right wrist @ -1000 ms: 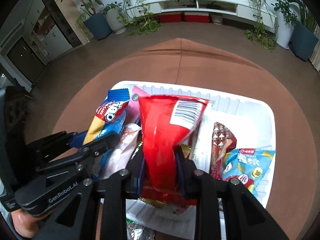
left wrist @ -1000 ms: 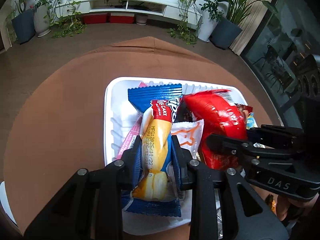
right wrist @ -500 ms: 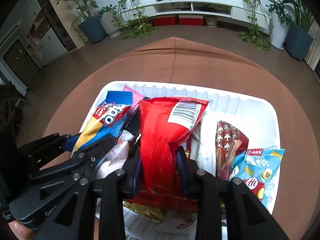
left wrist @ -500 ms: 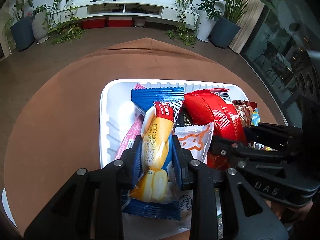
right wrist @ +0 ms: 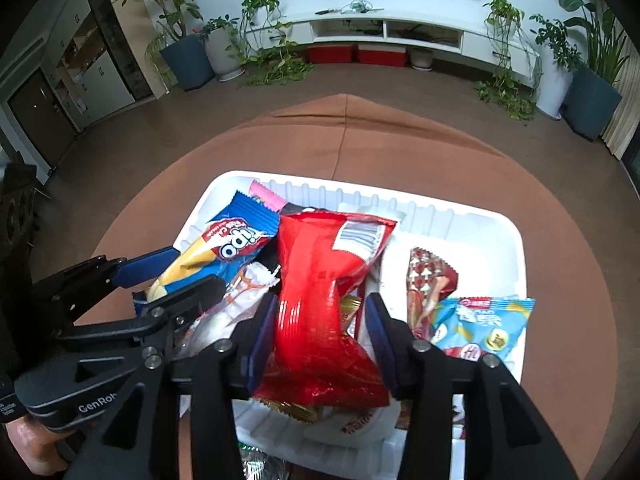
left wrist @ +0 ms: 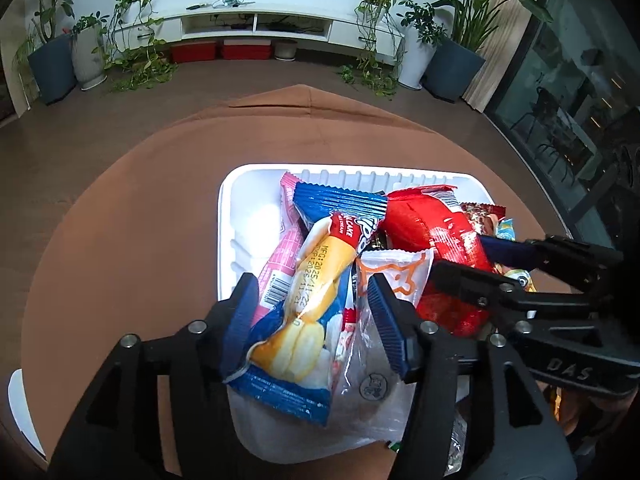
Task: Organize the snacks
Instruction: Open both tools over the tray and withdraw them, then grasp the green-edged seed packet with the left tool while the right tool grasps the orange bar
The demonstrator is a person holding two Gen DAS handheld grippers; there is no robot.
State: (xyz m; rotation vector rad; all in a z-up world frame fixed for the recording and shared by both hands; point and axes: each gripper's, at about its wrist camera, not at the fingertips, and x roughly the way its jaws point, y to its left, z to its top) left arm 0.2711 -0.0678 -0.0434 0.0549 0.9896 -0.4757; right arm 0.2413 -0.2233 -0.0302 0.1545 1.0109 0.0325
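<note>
Living room w/ white TV shelf point(left wrist: 256, 24) and potted plants point(left wrist: 52, 60) along the far wall. In front, a round worktop point(left wrist: 120, 240) under brown cloth. On it a white tray point(left wrist: 248, 216) piled w/ snack packs. Left tool point(left wrist: 312, 312) and right tool point(right wrist: 320, 332) both point down into the tray, side by side.

Left tool: jaws opening, blue pads apart; blue-and-yellow cake pack point(left wrist: 316, 280) lies between them on the pile, left pad at its edge, right pad clear of it. White pack w/ orange print point(left wrist: 396, 276) lies just beside the right pad.

Right tool: jaws opening; red bag point(right wrist: 324, 280) sits between the pads, creased at the middle, resting on other packs, right pad clear of it.

Right of the bag: brown-red wrapper point(right wrist: 428, 280), then small light-blue pack point(right wrist: 480, 328). Pink pack point(left wrist: 286, 240) under the cake pack.
</note>
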